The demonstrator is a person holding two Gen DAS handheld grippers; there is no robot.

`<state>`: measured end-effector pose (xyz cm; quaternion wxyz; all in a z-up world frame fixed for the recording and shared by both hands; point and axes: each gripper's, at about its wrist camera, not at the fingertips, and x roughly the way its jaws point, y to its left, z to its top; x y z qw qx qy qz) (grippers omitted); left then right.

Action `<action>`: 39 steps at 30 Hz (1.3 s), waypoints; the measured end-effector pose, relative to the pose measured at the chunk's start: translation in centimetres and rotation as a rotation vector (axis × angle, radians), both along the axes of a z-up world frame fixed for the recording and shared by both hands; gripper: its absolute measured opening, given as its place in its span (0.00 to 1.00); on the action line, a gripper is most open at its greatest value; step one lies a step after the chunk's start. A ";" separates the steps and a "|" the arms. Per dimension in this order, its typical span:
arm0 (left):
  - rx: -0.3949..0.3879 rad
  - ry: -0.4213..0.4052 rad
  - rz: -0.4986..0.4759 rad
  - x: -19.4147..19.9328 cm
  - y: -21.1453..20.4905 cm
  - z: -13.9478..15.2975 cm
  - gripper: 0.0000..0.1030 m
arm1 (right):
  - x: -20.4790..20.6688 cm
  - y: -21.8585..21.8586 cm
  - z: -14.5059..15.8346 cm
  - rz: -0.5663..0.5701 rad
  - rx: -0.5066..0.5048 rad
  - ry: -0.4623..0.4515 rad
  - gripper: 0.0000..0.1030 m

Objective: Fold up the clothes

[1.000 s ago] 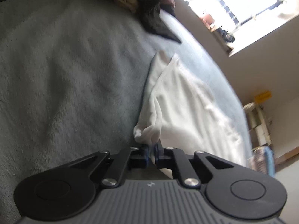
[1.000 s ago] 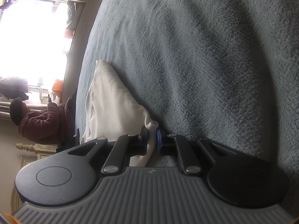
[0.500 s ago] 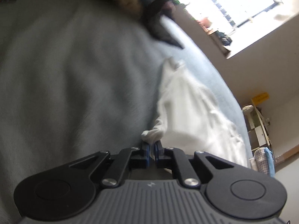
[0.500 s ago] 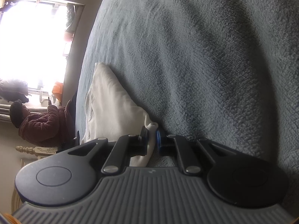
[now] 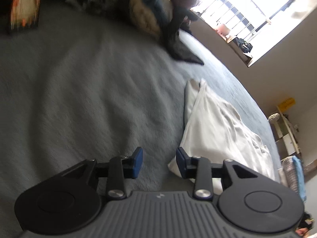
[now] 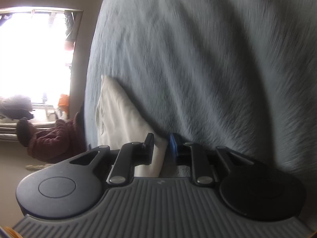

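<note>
We had the white garment lying long and narrow on the grey blanket, stretching away toward one o'clock in the left wrist view, seemingly set down so a fold could settle flat. Our left gripper had just been opening; its jaws stood apart with only blanket between them, the cloth's near corner just beside the finger at three o'clock. Our right gripper had just been opening too, jaws parted a little, a cloth edge between them, apparently no longer pinched.
</note>
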<state>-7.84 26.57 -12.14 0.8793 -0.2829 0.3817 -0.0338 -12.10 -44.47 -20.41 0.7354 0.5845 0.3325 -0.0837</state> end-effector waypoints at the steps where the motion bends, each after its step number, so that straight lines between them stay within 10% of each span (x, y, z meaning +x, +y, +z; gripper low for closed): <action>1: 0.048 -0.025 -0.034 0.0 -0.8 0.7 0.36 | -0.3 -0.1 1.1 -0.007 -0.054 -0.006 0.19; 5: 0.208 -0.125 -0.188 0.7 -4.6 3.1 0.36 | -0.1 0.6 5.1 0.040 -0.243 -0.076 0.19; 11: 0.277 -0.199 -0.384 4.3 -12.6 2.1 0.36 | 5.7 8.4 7.2 0.437 -0.387 -0.178 0.19; 26: 0.312 -0.018 -0.223 8.2 -13.7 -2.1 0.36 | 13.3 31.6 10.1 1.315 -0.801 -0.594 0.34; 39: 0.295 -0.027 -0.220 8.4 -13.5 -2.6 0.37 | 14.8 35.8 7.2 1.396 -0.920 -0.563 0.37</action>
